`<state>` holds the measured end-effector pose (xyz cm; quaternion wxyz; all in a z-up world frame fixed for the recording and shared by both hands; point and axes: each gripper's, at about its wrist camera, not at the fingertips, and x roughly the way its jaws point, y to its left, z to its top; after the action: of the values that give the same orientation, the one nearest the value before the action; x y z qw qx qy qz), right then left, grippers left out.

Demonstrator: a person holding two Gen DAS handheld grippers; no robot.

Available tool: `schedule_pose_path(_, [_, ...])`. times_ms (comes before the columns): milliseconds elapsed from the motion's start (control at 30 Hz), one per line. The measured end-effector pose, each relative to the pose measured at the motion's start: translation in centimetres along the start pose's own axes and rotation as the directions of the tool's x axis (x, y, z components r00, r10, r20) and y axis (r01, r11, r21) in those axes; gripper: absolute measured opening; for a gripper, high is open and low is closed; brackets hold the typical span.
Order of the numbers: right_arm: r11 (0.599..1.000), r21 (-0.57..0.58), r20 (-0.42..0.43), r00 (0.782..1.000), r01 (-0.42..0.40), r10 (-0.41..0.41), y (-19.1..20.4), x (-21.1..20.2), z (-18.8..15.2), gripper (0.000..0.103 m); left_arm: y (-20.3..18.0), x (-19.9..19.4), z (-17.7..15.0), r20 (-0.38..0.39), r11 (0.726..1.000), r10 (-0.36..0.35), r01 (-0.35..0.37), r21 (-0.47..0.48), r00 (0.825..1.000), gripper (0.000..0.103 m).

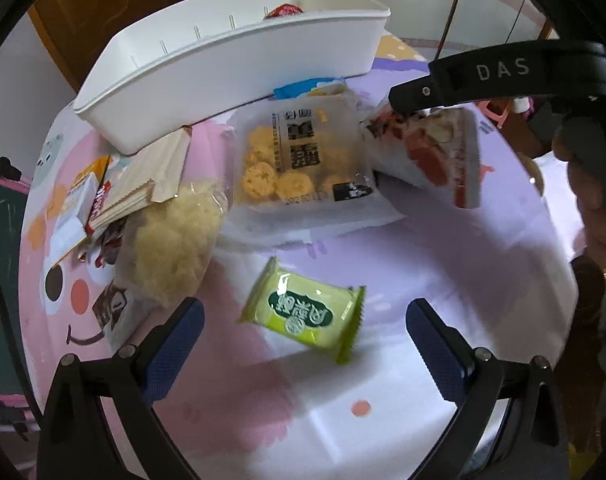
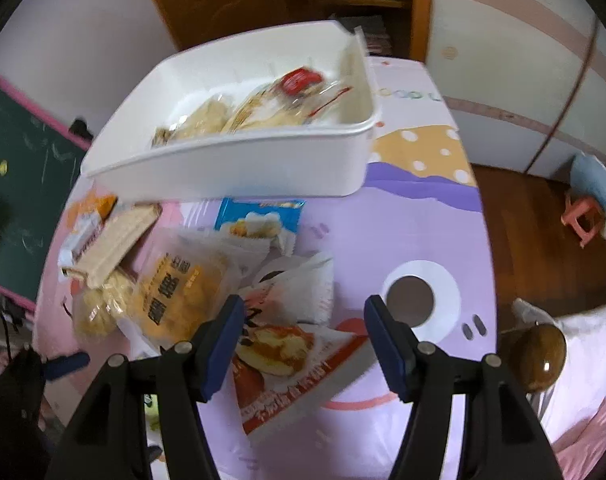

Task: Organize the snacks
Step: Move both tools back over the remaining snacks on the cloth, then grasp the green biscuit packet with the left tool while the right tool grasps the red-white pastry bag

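Note:
A white bin [image 1: 207, 68] stands at the back of the table; in the right wrist view the bin [image 2: 263, 152] holds several snack packs. A green wrapped snack [image 1: 303, 312] lies flat between the fingers of my open left gripper [image 1: 303, 352], a little ahead of them. My right gripper [image 2: 303, 344] is open above a red-and-white bread pack [image 2: 287, 364], which lies between its fingers; the same pack [image 1: 435, 152] and the right gripper [image 1: 503, 76] also show in the left wrist view. A clear pack of yellow cookies [image 1: 295, 160] lies in the middle.
A bag of pale crisps [image 1: 175, 240], a wafer pack [image 1: 143, 188] and small sachets [image 1: 75, 208] lie at the left. A blue pack [image 2: 259, 216] sits by the bin. A chalkboard [image 2: 19, 168] stands left. A wooden knob [image 2: 539, 356] and floor lie right.

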<state>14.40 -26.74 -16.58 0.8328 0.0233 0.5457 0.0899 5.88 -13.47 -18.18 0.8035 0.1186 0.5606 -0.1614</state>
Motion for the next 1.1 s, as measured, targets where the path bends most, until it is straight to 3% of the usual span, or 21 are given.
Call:
schedule_pose_path(133, [0.998,-0.064,-0.035,0.999,-0.012,0.01,1.2,1.3,-0.4,0.063,0.4,1.8,-0.1,-0.024,1.0,-0.009,0.009,-0.007,1.0,0.101])
schedule_pose_path(300, [0.985,-0.158,-0.067,0.994,0.07,-0.082,2.8,2.9,-1.6,0.07,1.2,3.0,-0.3,-0.041,0.998,-0.05,0.049,-0.027,0.998,0.101])
schedule_pose_path(400, [0.98,-0.185,-0.084,0.992,0.073,-0.089,3.4,3.4,-2.5,0.071,1.5,3.4,-0.4,-0.051,0.998,-0.051,0.05,-0.022,0.997,0.093])
schedule_pose_path(467, [0.982,-0.176,-0.093,0.992,0.065,-0.082,3.4,3.5,-2.8,0.07,1.4,3.4,-0.5,-0.032,1.0,-0.028,0.028,0.003,0.999,0.086])
schedule_pose_path(633, [0.988,-0.142,-0.097,0.993,0.052,-0.067,3.0,3.0,-3.7,0.064,0.8,2.7,-0.5,-0.005,0.998,-0.037,0.038,0.052,0.999,0.057])
schedule_pose_path(867, [0.993,-0.099,-0.077,0.994,0.067,-0.075,3.0,1.8,-6.0,0.061,0.8,1.8,-1.1,0.009,0.996,-0.042,0.041,0.077,0.999,0.054])
schedule_pose_path(1100, [0.999,0.042,-0.041,0.999,0.034,-0.032,2.3,-0.6,-9.0,0.06,0.4,-0.6,-1.4,0.072,0.991,-0.049,0.039,0.131,0.996,0.054])
